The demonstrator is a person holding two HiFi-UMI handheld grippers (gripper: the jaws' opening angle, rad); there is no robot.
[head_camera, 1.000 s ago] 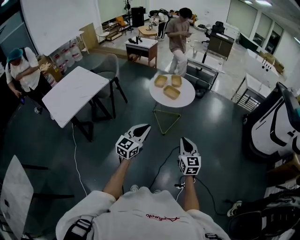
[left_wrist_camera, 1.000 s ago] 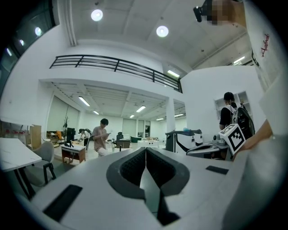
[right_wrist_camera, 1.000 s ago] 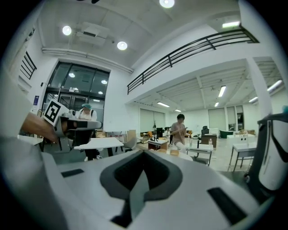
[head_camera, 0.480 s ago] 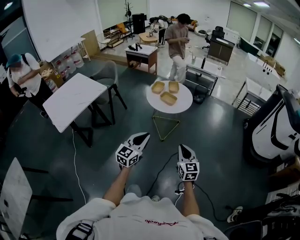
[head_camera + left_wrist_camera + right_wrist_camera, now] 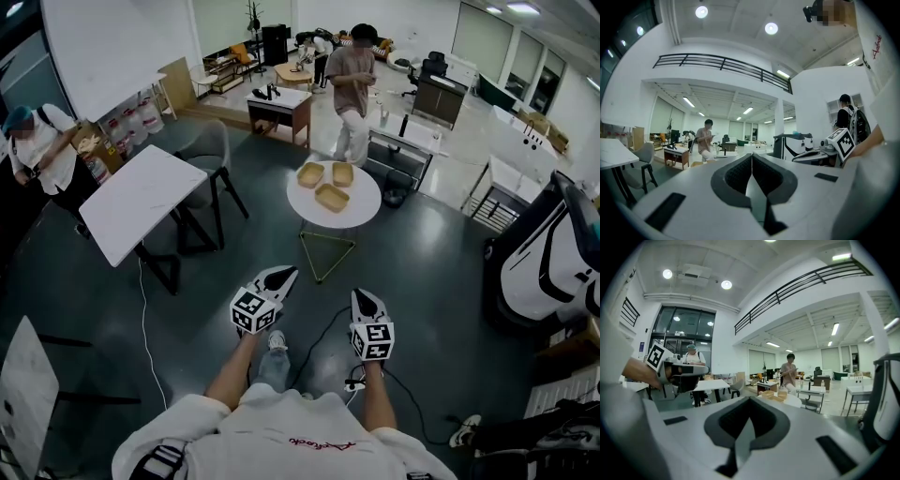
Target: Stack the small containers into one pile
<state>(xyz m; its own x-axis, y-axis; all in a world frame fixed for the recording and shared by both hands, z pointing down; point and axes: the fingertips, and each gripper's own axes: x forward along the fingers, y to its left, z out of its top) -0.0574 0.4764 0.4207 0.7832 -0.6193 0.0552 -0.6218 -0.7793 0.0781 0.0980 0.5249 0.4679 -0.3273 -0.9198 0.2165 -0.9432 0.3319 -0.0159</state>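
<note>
The round white table (image 5: 364, 208) had come closer. Its three shallow tan containers (image 5: 331, 197) sat unstacked. The left gripper (image 5: 280, 275) and right gripper (image 5: 364, 299) were closed tight, empty.

containers (image 5: 331, 197): wood-look, matt | round table (image 5: 362, 209): smooth | floor (image 5: 431, 272): glossy

Head view looks steeply down; gripper views look about level along their jaws; all show the distant standing person (image 5: 353, 84).

Distant small containers (image 5: 331, 197), details too small
</note>
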